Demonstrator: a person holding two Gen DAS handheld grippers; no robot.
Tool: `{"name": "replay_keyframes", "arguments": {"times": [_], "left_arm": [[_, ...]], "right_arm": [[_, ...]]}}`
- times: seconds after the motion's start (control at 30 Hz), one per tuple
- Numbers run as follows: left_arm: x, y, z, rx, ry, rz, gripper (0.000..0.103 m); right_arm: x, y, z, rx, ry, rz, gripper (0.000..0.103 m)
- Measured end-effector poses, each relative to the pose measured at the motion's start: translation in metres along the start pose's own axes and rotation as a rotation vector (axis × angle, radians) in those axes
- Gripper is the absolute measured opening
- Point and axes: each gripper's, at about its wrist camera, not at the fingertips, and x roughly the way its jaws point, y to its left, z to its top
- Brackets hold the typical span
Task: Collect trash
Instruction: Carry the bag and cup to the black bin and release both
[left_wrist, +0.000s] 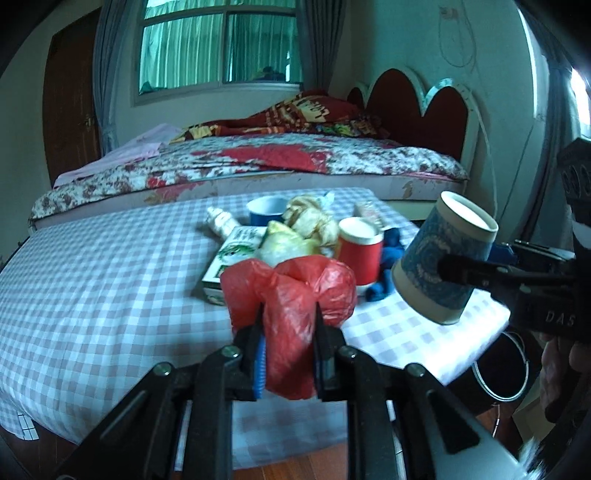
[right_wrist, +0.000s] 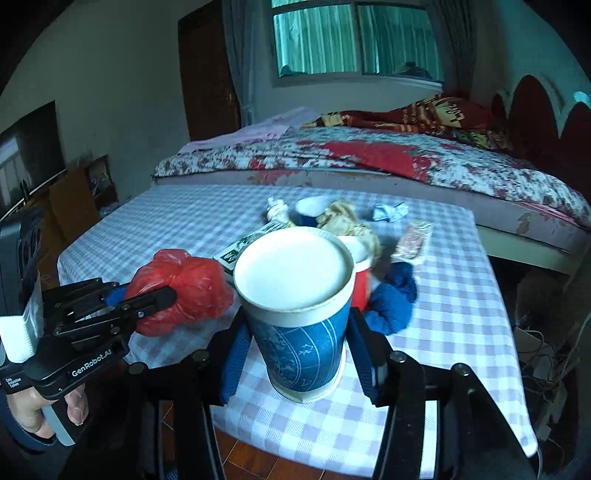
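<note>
My left gripper (left_wrist: 289, 314) is shut on a crumpled red plastic bag (left_wrist: 291, 291), held above the checked table; the same bag (right_wrist: 184, 291) shows at the left of the right wrist view. My right gripper (right_wrist: 295, 332) is shut on a blue patterned paper cup (right_wrist: 303, 325), lifted off the cloth; in the left wrist view this cup (left_wrist: 439, 266) hangs tilted at the right. Behind them lies a pile of trash: a red cup (left_wrist: 360, 251), a blue cup (left_wrist: 266, 210), crumpled yellowish paper (left_wrist: 310, 221), a green-and-white box (left_wrist: 232, 258) and a blue cloth (right_wrist: 393, 299).
The table (left_wrist: 92, 266) wears a white-and-pink checked cloth and stands against a bed (left_wrist: 258, 158) with a flowered quilt. A crumpled silver wrapper (right_wrist: 389, 211) and a small packet (right_wrist: 413, 240) lie toward the far right. A round bin rim (left_wrist: 506, 369) shows below the table's right edge.
</note>
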Motion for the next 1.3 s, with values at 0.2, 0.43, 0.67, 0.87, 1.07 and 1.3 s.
{"name": "replay_keyframes", "arguments": {"times": [0.2,0.43,0.67,0.87,1.07,1.3], "left_arm": [[-0.014,-0.05,0.001,0.05,-0.02,-0.11,0.02],[-0.007,-0.142,-0.004,0.159,-0.001,-0.288,0.02],[-0.001,-0.249,-0.015,0.275,0.034,-0.455,0.02],[0.028,-0.32,-0.036,0.331,0.113,-0.55,0.02],[0.076,-0.359,-0.066,0.33,0.237,-0.571,0.02],[0.117,-0.391,-0.09,0.298,0.352,-0.585,0.02]], "right_arm": [[-0.067,-0.045,-0.02,0.062,-0.05,-0.1,0.053],[-0.141,-0.131,-0.073,0.194,-0.043,-0.28,0.053],[-0.19,-0.204,-0.137,0.306,0.016,-0.421,0.054],[-0.196,-0.253,-0.191,0.365,0.083,-0.437,0.054],[-0.174,-0.293,-0.229,0.371,0.177,-0.41,0.055],[-0.144,-0.326,-0.254,0.338,0.265,-0.354,0.056]]}}
